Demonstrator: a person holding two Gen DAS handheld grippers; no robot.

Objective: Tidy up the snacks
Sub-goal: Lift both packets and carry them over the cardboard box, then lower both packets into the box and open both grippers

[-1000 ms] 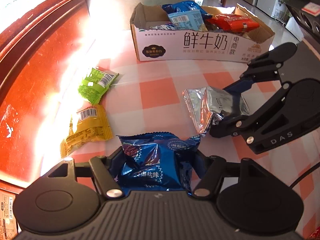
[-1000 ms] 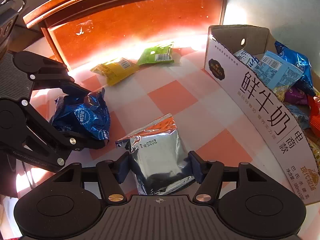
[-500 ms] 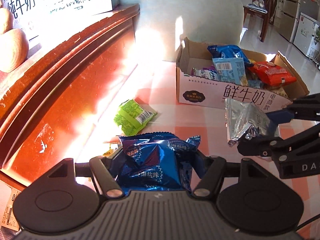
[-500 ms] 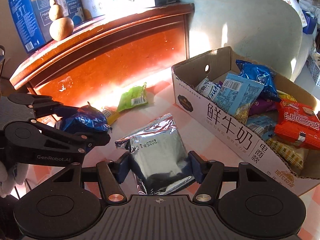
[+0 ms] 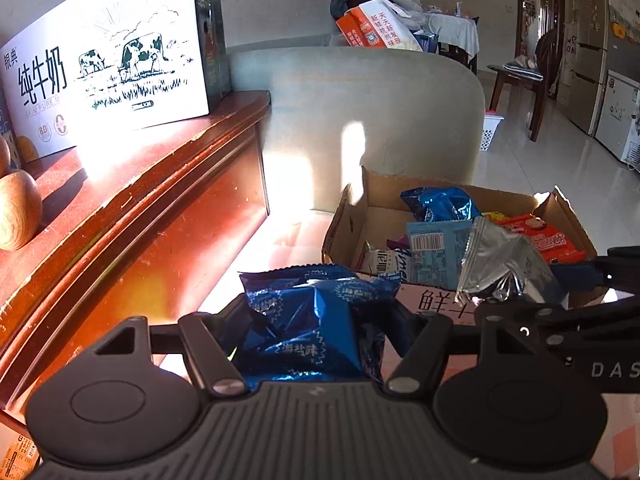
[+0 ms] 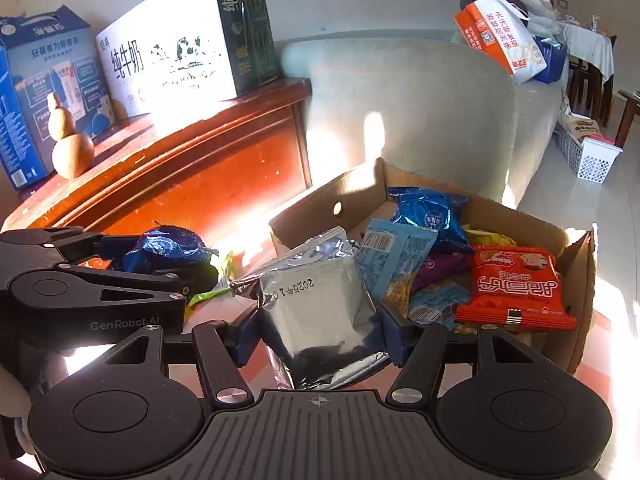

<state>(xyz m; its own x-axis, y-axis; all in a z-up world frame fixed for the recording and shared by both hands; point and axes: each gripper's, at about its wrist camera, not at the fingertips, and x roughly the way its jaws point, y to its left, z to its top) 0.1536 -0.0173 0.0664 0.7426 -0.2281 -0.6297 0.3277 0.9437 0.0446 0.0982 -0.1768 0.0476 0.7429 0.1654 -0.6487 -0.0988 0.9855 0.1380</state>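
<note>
My left gripper (image 5: 316, 320) is shut on a blue snack packet (image 5: 312, 320), held in the air short of the cardboard box (image 5: 440, 302). My right gripper (image 6: 316, 328) is shut on a silver foil packet (image 6: 316, 304), lifted near the box (image 6: 316, 210) and its left front corner. The box holds several snacks, among them a red packet (image 6: 516, 288), a light blue packet (image 6: 394, 260) and a dark blue one (image 6: 432, 212). In the right wrist view the left gripper (image 6: 200, 264) shows at the left with the blue packet (image 6: 168, 248). The silver packet (image 5: 504, 268) and right gripper (image 5: 568, 288) appear at the right of the left wrist view.
A reddish wooden cabinet (image 5: 132, 232) runs along the left, carrying milk cartons (image 6: 180, 56), a blue box (image 6: 40, 80) and a gourd ornament (image 6: 70, 144). A grey sofa back (image 6: 408, 112) stands behind the box. A green packet (image 6: 208, 294) peeks out on the checked tablecloth (image 6: 600, 364).
Both grippers have risen off the table with their packets and tilted up, moving toward the box. The yellow and green packets left on the cloth have dropped almost out of view.
</note>
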